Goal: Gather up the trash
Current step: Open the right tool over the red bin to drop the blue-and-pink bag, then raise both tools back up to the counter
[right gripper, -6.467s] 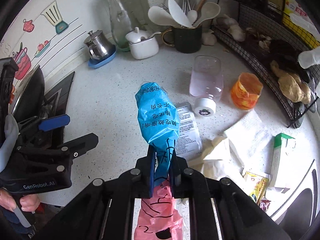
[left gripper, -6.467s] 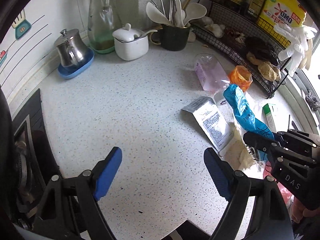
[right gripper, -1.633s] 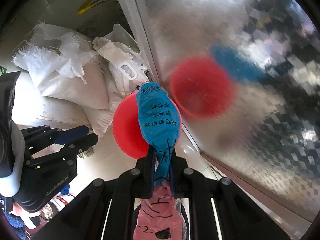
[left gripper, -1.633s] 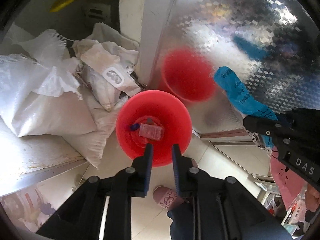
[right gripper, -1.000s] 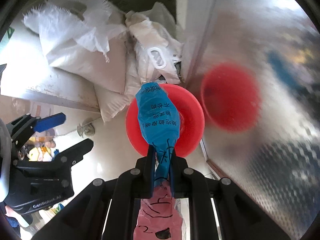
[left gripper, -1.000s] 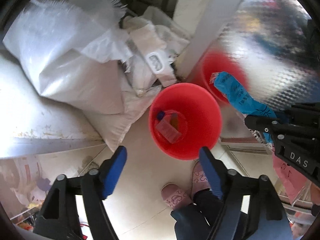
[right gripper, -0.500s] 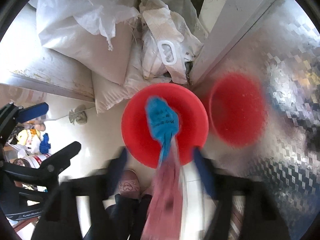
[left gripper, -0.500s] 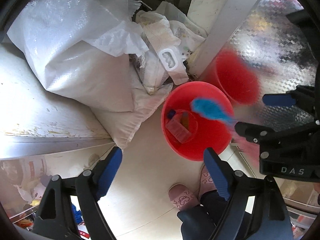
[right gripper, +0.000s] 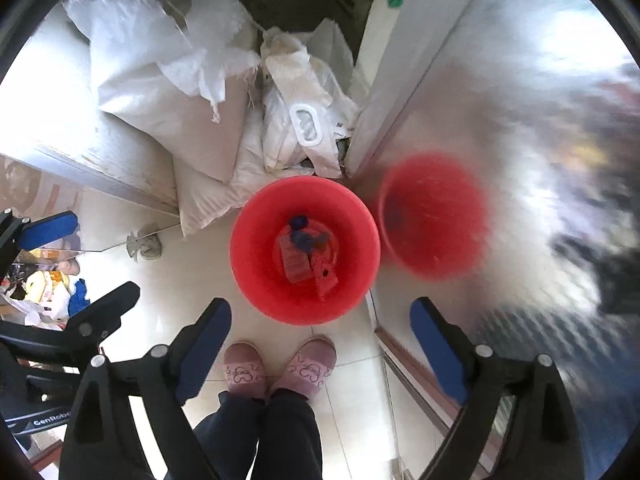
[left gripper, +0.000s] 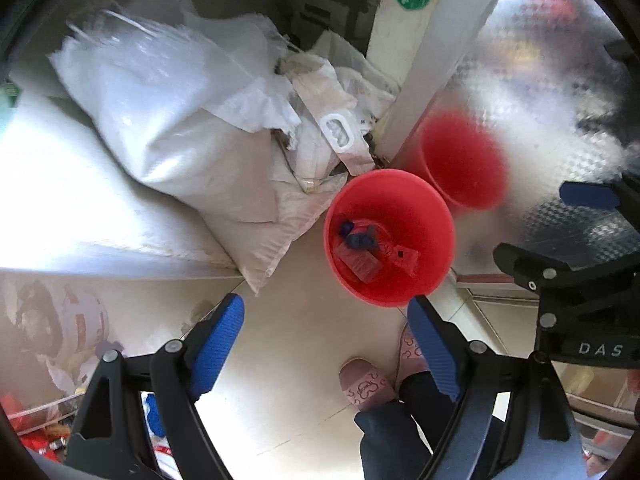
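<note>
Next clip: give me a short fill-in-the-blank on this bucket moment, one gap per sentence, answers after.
1. The trash lies inside a ____ bucket.
2. Nothing is between the fingers of the right gripper or the ____ gripper.
3. The person's slippers are ____ in colour.
4. White ____ are piled behind the bucket.

Missing: red; left; pink; sacks

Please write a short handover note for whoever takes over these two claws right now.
Left claw: open, empty, pointing down at the floor.
Right claw: jaws opening, nothing between them, above the red bucket.
Trash: wrappers lie in the bottom of the bucket, which stands on the floor beside white sacks and a shiny metal panel.
Done: that trash is binned.
Left: these views show no other loose trash; look elsewhere for more.
</note>
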A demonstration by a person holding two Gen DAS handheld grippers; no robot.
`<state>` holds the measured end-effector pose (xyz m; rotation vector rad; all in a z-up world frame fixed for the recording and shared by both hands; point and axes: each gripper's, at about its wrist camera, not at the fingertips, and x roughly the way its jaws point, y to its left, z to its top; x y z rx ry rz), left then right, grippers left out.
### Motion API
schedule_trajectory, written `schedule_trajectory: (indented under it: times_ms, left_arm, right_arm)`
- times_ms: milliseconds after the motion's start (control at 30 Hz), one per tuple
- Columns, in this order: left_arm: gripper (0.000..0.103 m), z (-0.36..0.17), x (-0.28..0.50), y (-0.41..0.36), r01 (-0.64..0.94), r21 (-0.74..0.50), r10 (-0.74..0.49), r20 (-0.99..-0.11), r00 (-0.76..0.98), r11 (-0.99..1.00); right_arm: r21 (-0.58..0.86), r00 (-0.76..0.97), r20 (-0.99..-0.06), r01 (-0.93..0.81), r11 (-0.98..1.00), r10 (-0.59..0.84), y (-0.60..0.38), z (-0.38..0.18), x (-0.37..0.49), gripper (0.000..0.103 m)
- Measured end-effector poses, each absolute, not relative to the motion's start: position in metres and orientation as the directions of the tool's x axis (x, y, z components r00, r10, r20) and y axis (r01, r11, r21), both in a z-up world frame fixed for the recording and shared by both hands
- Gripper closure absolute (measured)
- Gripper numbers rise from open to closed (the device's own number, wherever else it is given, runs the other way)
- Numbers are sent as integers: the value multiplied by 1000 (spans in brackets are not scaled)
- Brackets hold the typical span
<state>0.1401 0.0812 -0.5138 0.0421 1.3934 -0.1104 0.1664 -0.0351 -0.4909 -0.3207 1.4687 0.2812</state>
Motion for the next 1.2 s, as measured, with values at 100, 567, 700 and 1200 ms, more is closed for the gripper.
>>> schedule_trajectory:
  times_ms: [100,567,700,1200]
  left_arm:
    - [21,-481,132,86,72,-31,-44,-982,186,997]
    - [21,-291,90,101,-20,-75,-66,-952,299,997]
    - [21,-241,83,96,9,-82,-80,-934,348,997]
    - [21,-137,123,47,137,-52,-113,-864,491,989]
  right_arm:
    - [-58,115,-993,-370,927,-16,-35,-461,158,11]
    - [-87,249,-968,-355,931,4,-41,-284,125,2]
    - [-105,317,-948,-341,934,9,-44,-238,115,1]
    - [-104,480,-877,-169,980,-10,-96,-155,121,1]
